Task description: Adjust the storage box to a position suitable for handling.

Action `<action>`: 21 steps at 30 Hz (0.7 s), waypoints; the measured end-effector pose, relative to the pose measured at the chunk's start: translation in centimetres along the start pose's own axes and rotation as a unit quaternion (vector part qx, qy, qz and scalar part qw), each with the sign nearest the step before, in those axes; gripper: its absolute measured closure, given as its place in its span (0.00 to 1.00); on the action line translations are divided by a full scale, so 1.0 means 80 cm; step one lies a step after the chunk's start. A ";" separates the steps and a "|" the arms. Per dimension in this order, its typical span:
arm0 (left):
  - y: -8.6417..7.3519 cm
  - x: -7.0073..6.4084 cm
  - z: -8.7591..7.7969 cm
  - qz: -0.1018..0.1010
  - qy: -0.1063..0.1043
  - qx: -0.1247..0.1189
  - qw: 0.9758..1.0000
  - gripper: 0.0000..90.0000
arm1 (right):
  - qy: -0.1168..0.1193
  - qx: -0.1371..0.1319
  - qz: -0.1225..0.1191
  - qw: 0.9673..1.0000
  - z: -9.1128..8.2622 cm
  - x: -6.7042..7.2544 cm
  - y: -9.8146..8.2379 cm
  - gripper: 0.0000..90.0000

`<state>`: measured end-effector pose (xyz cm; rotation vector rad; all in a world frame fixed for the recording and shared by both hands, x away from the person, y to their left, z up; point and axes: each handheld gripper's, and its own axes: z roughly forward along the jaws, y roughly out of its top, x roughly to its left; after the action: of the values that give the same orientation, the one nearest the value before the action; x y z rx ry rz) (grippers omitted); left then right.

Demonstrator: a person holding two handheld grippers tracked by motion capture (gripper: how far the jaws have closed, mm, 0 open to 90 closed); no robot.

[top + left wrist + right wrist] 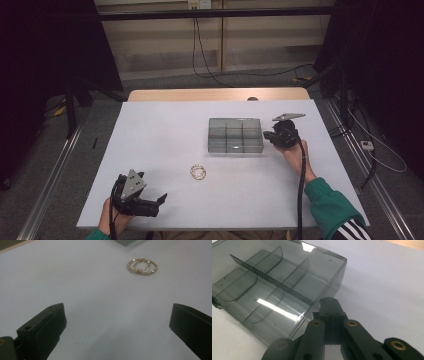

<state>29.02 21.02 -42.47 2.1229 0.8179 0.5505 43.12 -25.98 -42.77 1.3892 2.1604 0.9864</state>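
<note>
A gold beaded bracelet (198, 172) lies coiled on the white table, just in front of a smoky clear box (235, 135) split into several compartments. My left gripper (159, 200) rests near the table's front left corner, jaws wide open, pointing toward the bracelet (142, 266), which lies well ahead of its tips. My right gripper (266, 135) sits by the box's right end with its jaws shut and nothing between them; in the right gripper view its tips (329, 302) are close to the box wall (317, 302). The compartments look empty.
The white table (165, 125) lies on a wooden top whose far edge shows behind it. Black cables trail from both grippers. Dark curtains and metal rails flank the table, with floor cables at the right.
</note>
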 end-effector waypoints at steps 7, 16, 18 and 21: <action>0.000 0.000 0.000 -0.002 0.001 0.000 1.000 0.01 | 0.006 -0.016 -0.015 1.000 -0.012 0.007 0.018 1.00; 0.000 0.001 0.000 -0.002 -0.001 -0.001 1.000 0.01 | 0.009 -0.021 -0.038 0.999 0.002 0.024 0.059 1.00; -0.001 0.001 0.000 -0.003 -0.001 -0.002 1.000 0.01 | 0.010 -0.020 -0.038 0.999 0.005 0.026 0.063 1.00; 0.000 0.001 0.000 -0.002 -0.002 -0.001 1.000 0.01 | 0.014 -0.014 -0.039 0.999 0.016 0.031 0.076 1.00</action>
<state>29.05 21.08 -42.49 2.1196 0.8182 0.5445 46.67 -21.72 -39.05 1.2760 2.1952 1.0078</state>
